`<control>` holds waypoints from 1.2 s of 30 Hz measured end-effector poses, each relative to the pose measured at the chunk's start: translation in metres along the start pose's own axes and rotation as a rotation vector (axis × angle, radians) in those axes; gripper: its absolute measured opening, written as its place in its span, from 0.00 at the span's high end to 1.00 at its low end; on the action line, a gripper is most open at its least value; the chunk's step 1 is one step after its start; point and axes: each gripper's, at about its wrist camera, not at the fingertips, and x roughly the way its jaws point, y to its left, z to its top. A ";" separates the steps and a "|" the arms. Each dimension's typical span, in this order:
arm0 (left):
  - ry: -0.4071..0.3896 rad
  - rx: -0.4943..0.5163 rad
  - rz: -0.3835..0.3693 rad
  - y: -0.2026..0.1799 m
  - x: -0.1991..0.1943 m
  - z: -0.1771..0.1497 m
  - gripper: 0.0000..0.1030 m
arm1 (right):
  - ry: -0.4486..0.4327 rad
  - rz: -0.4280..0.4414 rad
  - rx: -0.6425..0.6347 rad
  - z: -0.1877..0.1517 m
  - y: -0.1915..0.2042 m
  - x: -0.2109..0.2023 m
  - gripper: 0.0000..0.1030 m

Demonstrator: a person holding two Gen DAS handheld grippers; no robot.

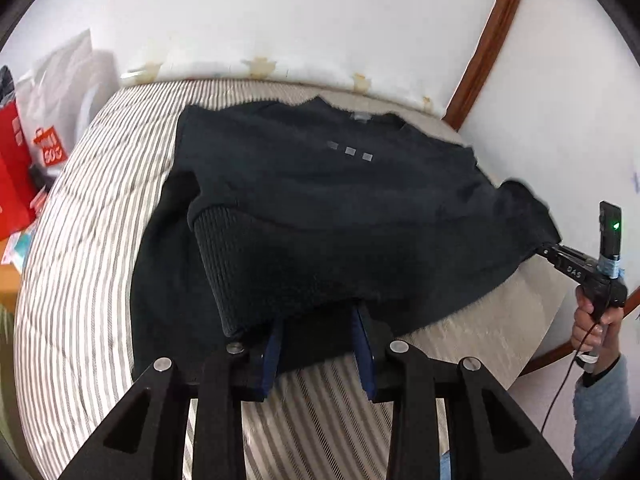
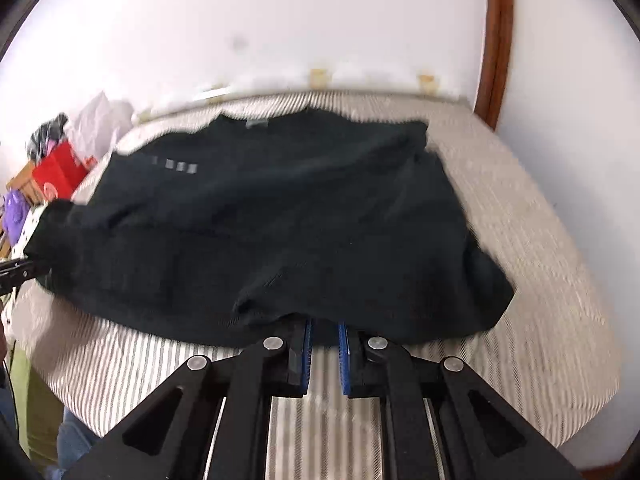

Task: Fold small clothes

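A: Where is the black knit sweater [image 1: 320,208] with the three small grey squares lying?

B: It is lying spread across the grey-and-white striped mattress [image 1: 84,248], its neckline pointing toward the white wall [image 1: 280,12], and it is reaching from near one side of the bed to the other.

A: What is the left gripper [image 1: 320,320] doing?

B: Its blue-padded fingers [image 1: 366,352] are sitting narrowly apart at the sweater's near hem, beside a ribbed cuff [image 1: 236,272], with dark cloth running between them. Whether the pads are actually pinching that cloth cannot be told.

A: And the right gripper [image 2: 324,330]?

B: It is clenching the hem at the other near corner; seen from the left wrist, its tip is disappearing into bunched black fabric, and a hand [image 1: 592,324] in a grey sleeve is squeezing its handle.

A: Anything else showing?

B: A red bag [image 1: 12,184] and white bags [image 1: 64,92] are sitting off the mattress's left side.
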 end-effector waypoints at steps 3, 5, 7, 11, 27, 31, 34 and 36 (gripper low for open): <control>-0.023 -0.005 -0.013 0.002 -0.003 0.013 0.71 | -0.008 0.031 0.051 0.014 -0.009 0.004 0.90; -0.039 -0.006 -0.015 0.002 -0.003 0.021 0.71 | -0.010 0.027 0.053 0.021 -0.010 0.008 0.90; -0.051 -0.012 -0.023 0.004 -0.002 0.028 0.71 | -0.015 0.035 0.058 0.027 -0.010 0.012 0.90; -0.076 -0.031 -0.032 0.009 0.003 0.041 0.71 | -0.020 0.052 0.077 0.041 -0.011 0.019 0.90; -0.083 -0.119 0.015 0.047 0.050 0.094 0.70 | 0.059 0.005 0.229 0.108 -0.045 0.110 0.90; -0.090 -0.103 0.020 0.053 0.048 0.099 0.68 | 0.051 0.006 0.218 0.116 -0.051 0.110 0.89; -0.108 -0.086 0.029 0.057 0.044 0.101 0.62 | 0.030 -0.028 0.175 0.121 -0.051 0.106 0.83; -0.121 -0.088 0.015 0.060 0.042 0.103 0.57 | 0.030 -0.023 0.164 0.126 -0.054 0.108 0.68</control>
